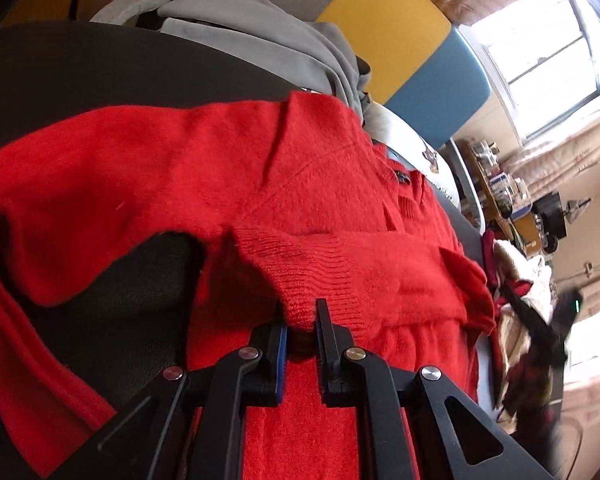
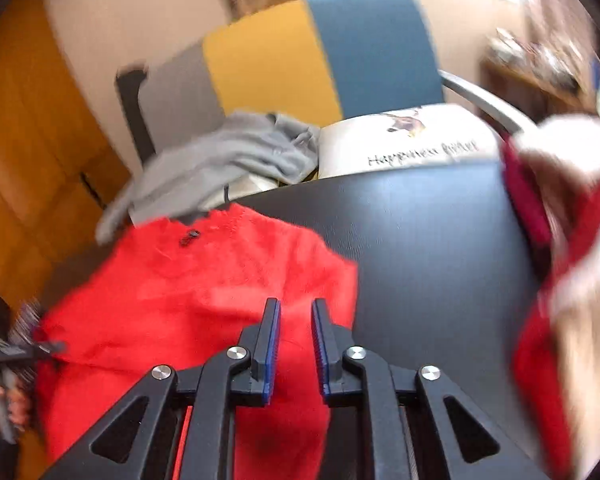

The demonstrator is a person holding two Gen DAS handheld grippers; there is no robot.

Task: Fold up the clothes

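Red sweater (image 1: pixel 320 184) lies spread on the black table (image 2: pixel 420 232). Left gripper (image 1: pixel 302 312) is clenched on its ribbed cuff (image 1: pixel 320 280), carrying the sleeve across the body for a fold. Right gripper (image 2: pixel 296 312), above the sweater, appears nearly closed and empty, though blurred.
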